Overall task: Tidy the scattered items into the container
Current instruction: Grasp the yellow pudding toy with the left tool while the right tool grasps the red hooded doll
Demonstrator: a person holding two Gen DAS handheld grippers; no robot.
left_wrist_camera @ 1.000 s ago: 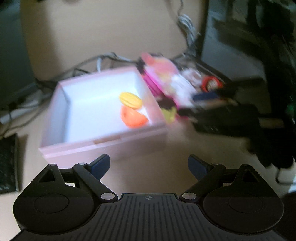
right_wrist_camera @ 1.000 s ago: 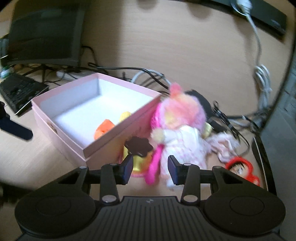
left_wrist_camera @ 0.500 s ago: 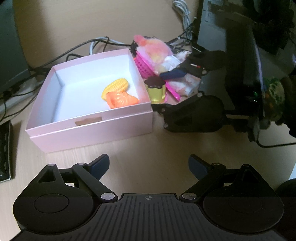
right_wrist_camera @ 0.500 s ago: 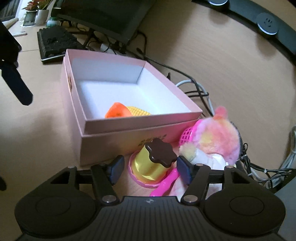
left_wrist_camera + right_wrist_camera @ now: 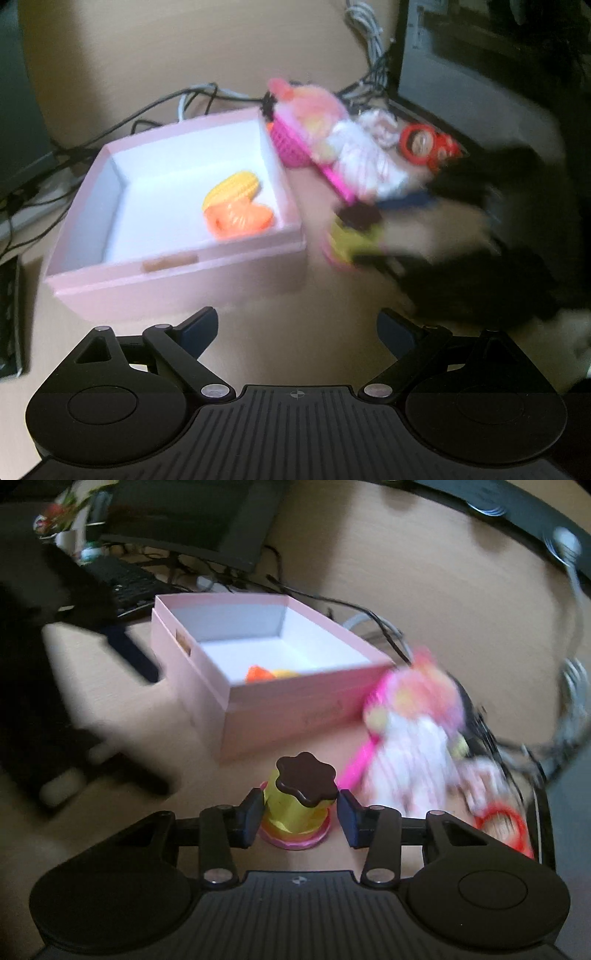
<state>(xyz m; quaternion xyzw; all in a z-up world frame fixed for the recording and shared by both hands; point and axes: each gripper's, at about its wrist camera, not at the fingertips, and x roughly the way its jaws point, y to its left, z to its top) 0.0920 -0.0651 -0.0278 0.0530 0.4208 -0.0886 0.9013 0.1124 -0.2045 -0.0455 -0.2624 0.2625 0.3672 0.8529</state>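
Observation:
A pink open box (image 5: pixel 177 258) (image 5: pixel 295 701) holds a yellow toy corn (image 5: pixel 232 186) and an orange toy (image 5: pixel 240 218). Right of the box stands a yellow pudding toy with a brown lid (image 5: pixel 301 797) (image 5: pixel 351 236) on a pink saucer. My right gripper (image 5: pixel 301 812) is closing on it, and both pads touch its sides. Behind it lie a pink plush doll (image 5: pixel 410 738), a pink basket (image 5: pixel 291 147) and a red toy (image 5: pixel 424 144). In front of the box my left gripper (image 5: pixel 297 328) hangs wide open over bare desk with nothing in it.
Cables (image 5: pixel 192 99) run behind the box. A keyboard (image 5: pixel 125 579) and a monitor (image 5: pixel 192 513) stand at the desk's back left, and a dark computer case (image 5: pixel 461 55) stands at the right. Bare desk lies in front of the box.
The right gripper's jaws opened around the pudding toy and have closed in on it, and the toy now stands farther from the box's side. The left gripper has stayed open and barely moved.

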